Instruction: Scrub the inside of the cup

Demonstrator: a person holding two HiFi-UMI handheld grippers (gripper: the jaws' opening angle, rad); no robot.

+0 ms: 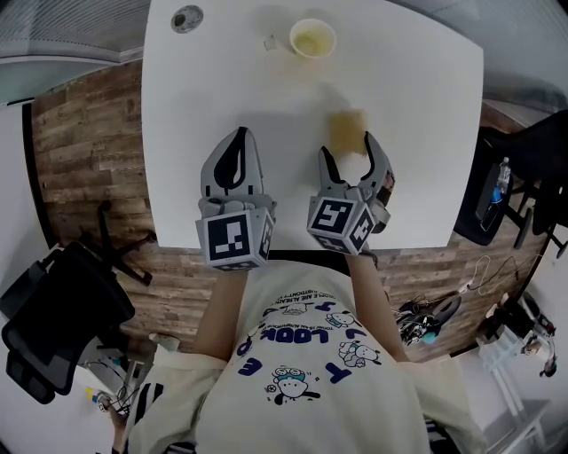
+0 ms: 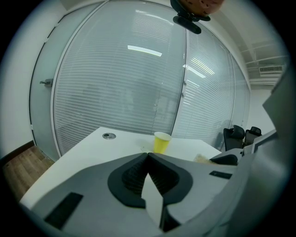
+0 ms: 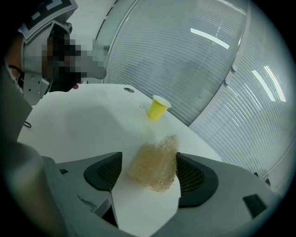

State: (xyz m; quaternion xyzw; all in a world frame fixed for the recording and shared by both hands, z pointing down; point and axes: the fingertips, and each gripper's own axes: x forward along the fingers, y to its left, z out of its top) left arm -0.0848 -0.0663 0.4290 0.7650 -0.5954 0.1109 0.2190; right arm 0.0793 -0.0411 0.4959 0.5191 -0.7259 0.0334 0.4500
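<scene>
A yellow paper cup stands upright at the far side of the white table; it also shows in the left gripper view and the right gripper view. A tan mesh scrubber lies on the table nearer me. My right gripper is open, one jaw on each side of the scrubber. The mesh lies against the right-hand pad and apart from the left-hand one. My left gripper hovers to its left, shut and empty.
A round cable grommet sits in the table's far left corner, and a small clear scrap lies just left of the cup. Black office chairs stand on the wooden floor at the left and right. Glass walls with blinds rise behind the table.
</scene>
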